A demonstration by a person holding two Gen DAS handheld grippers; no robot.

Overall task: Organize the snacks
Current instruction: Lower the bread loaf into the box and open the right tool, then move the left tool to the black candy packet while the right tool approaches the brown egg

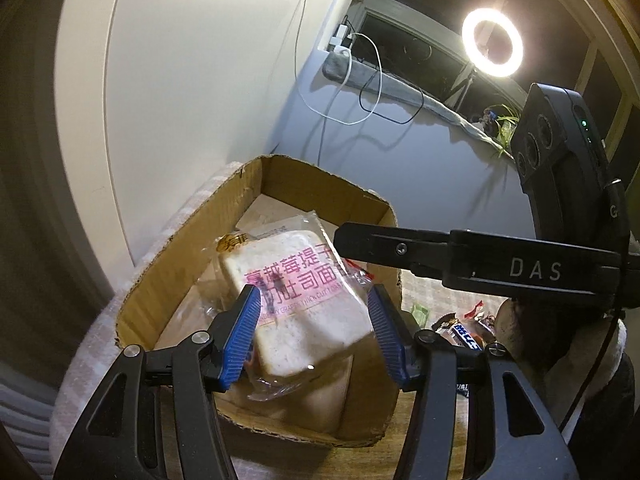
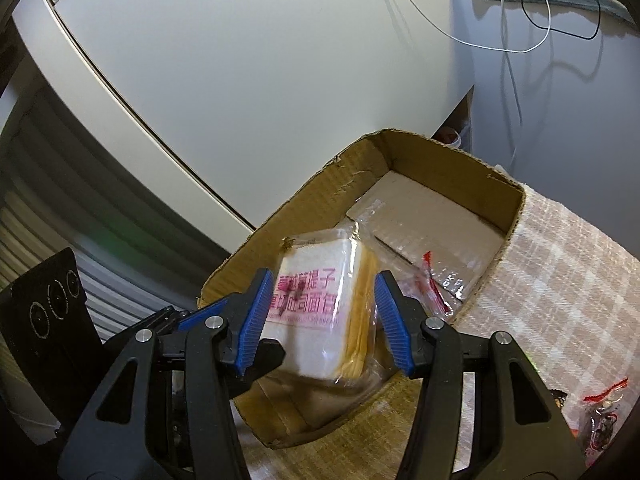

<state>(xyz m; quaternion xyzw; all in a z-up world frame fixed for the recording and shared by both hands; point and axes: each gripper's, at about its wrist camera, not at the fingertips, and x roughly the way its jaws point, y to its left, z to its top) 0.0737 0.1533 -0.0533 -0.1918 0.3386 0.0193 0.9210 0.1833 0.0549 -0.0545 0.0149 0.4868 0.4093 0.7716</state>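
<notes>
A checked cloth (image 2: 560, 264) covers the surface, white wall behind. We see the cardboard box (image 2: 516, 200) open-topped, far floor bare in upper right of the right wrist view. The wrapped bread (image 1: 304, 304) sits over the box's near edge, between both grippers. Left gripper (image 1: 316, 332) and right gripper (image 2: 324, 316) stand partly open around it; we cannot tell whether either grips.

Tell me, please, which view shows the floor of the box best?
The right wrist view: the box opens toward it, with a wide bare floor visible behind the bread. In the left wrist view the bread covers most of the floor; only a strip shows.
</notes>
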